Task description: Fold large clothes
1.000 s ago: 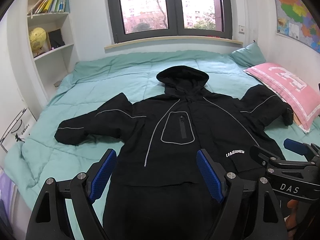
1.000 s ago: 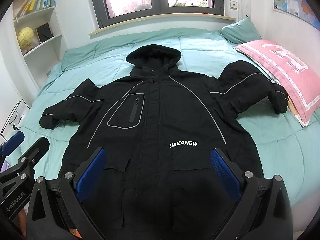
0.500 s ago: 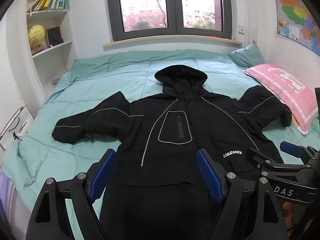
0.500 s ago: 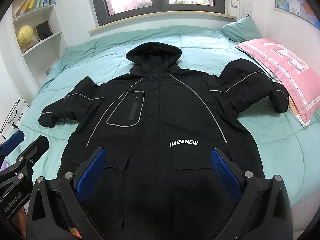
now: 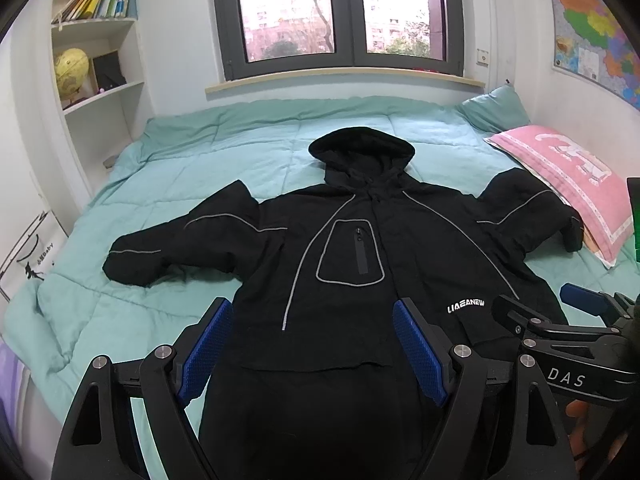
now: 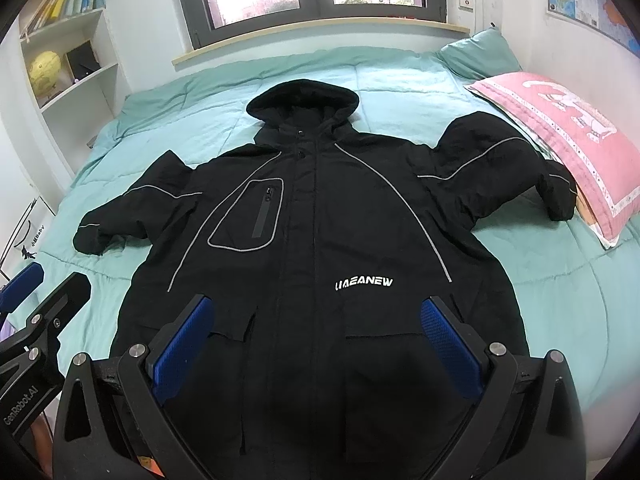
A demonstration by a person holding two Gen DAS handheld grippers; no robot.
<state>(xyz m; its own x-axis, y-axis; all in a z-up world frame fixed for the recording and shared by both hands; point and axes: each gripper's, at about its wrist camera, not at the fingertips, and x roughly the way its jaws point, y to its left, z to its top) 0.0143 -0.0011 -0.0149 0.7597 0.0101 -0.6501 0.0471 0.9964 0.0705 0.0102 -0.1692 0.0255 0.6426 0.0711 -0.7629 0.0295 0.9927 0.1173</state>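
My left gripper has its blue-padded fingers spread wide with nothing between them, low in the frame of its own view, over the lower front of the jacket. My right gripper is the same: fingers wide apart, empty, above the jacket's two flap pockets. Each gripper also shows in the other's camera, the right one at the lower right edge of the left view, the left one at the lower left edge of the right view.

The black hooded jacket lies face up and unfolded in the middle of both frames, zipped, hood toward the top, both sleeves spread out to the sides. White lettering sits just above my right fingers. The jacket rests on a teal quilt covering the bed. The sleeve at the right of the frame ends touching a pink pillow. A window fills the top centre, a shelf with a yellow globe stands at upper left, and a map hangs at upper right.
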